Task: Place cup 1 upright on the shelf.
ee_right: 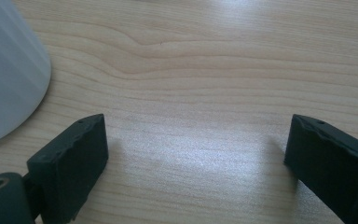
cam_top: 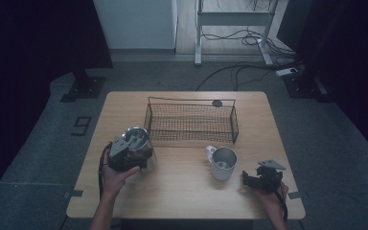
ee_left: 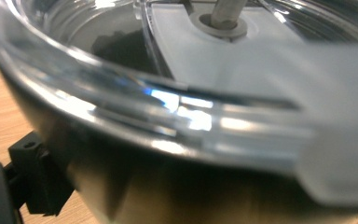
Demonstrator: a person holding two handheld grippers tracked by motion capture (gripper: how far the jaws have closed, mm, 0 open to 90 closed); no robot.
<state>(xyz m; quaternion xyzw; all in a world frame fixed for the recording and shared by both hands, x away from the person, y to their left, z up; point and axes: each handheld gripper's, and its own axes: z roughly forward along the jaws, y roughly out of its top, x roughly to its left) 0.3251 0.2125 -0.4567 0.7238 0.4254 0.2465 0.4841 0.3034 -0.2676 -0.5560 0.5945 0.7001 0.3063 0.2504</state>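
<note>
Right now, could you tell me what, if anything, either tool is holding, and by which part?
The left tool is at the lidded pot, at its near rim; a firm grip cannot be confirmed. The right tool is open over bare table, holding nothing.

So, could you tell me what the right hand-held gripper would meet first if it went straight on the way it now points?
Probably the white mug: the right hand-held gripper lies low on the table, open jaws aimed roughly at it. In its own view the mug sits left of the line, so it might graze or pass.

Bare table (cam_top: pixel 182 184) between pot (cam_top: pixel 136 143) and mug (cam_top: pixel 223 163).
</note>
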